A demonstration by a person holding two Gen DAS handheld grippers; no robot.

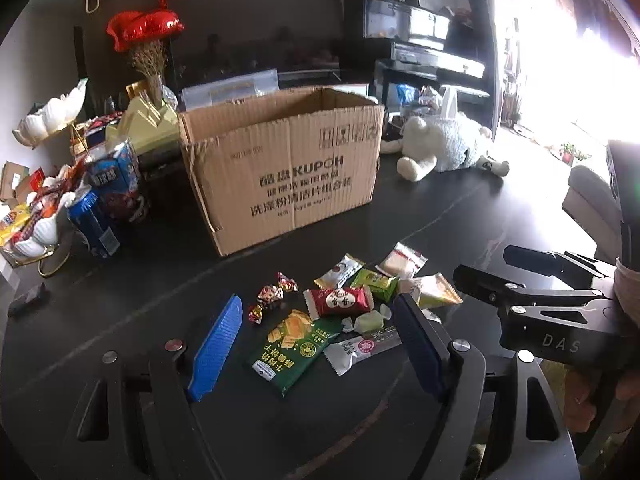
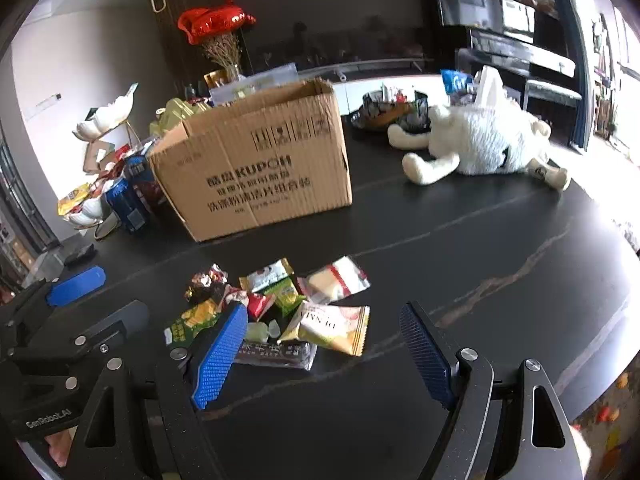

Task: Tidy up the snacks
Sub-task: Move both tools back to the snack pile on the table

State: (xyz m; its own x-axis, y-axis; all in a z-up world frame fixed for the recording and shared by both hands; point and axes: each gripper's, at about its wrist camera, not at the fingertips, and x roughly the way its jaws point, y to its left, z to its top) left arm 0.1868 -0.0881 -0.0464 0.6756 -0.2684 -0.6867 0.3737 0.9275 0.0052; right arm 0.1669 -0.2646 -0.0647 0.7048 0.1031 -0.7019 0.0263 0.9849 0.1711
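hovering over snack pile point(image 1: 344, 312), both jaws released, nothing held; bare tabletop point(image 2: 460, 264) right, edge probably beyond glare.

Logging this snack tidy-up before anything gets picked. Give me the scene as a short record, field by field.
surface: dark table
snack pile: loose wrapped snacks lying on the table in front of the box
container: open cardboard box, upright behind the pile
left gripper: open, above the pile, holding nothing
right gripper: open, above the pile's right side, holding nothing
clutter left of box: blue can, more snack packs
right of box: white plush toy lying down
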